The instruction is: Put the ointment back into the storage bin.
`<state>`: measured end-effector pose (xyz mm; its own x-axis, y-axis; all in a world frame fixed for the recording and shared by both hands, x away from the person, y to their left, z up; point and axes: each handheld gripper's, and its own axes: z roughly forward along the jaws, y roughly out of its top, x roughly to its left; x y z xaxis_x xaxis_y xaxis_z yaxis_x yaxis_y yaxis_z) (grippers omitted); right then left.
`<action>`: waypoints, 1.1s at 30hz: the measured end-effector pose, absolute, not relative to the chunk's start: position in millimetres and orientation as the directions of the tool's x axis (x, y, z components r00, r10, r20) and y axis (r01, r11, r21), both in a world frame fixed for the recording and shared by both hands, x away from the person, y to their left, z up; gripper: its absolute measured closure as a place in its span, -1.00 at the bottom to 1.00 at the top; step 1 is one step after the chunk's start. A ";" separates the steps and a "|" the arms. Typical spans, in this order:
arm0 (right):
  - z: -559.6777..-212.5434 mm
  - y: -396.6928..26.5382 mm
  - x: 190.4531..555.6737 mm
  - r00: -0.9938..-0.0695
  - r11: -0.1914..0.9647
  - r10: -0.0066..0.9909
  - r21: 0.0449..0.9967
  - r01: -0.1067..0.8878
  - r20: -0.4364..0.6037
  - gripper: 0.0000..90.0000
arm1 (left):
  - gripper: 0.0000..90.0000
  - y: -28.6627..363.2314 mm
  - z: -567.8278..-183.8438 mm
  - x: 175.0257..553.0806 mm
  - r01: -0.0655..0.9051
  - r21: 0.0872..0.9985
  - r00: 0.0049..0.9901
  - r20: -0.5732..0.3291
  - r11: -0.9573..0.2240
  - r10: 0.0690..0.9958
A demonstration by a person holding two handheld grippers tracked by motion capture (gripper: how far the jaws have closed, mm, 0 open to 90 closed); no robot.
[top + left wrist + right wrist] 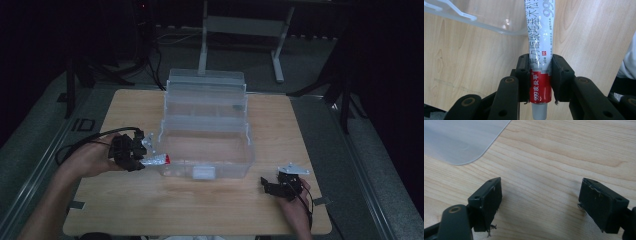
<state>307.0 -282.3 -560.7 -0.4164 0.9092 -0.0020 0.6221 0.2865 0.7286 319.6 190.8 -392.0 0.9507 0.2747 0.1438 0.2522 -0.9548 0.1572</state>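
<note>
Left tool sits closest in its own view, both pads clamped on a silver ointment tube with a red band and white cap end pointing back toward the camera. Tube body runs forward past the pads, over the wooden bench, its far end next to the rim of the clear plastic organizer box. High view: left tool at the box's front left corner, tube lying roughly level, tip touching or just beside the box wall, can't tell which. Box lid open, tiered trays raised. Right tool wide apart, nothing between the pads, bench beneath; seen from above it rests right of the box, near the front edge.
</note>
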 end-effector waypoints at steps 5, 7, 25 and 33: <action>-560.7 -282.4 307.1 -0.417 0.287 0.909 0.729 0.621 -0.003 -0.59 | 0.56 188.8 -389.4 323.0 0.249 0.156 0.952 0.145 -0.956 0.271; -560.7 -282.4 307.1 -0.417 0.288 0.909 0.729 0.621 -0.003 -0.59 | 0.56 187.9 -388.3 324.6 0.245 0.155 0.952 0.148 -0.957 0.268; -560.7 -282.5 307.1 -0.418 0.288 0.909 0.729 0.621 -0.004 -0.59 | 0.56 182.9 -382.7 339.2 0.246 0.159 0.951 0.149 -0.956 0.270; -560.7 -282.5 307.1 -0.417 0.288 0.909 0.729 0.621 -0.004 -0.59 | 0.57 179.7 -379.5 343.5 0.236 0.168 0.953 0.151 -0.957 0.261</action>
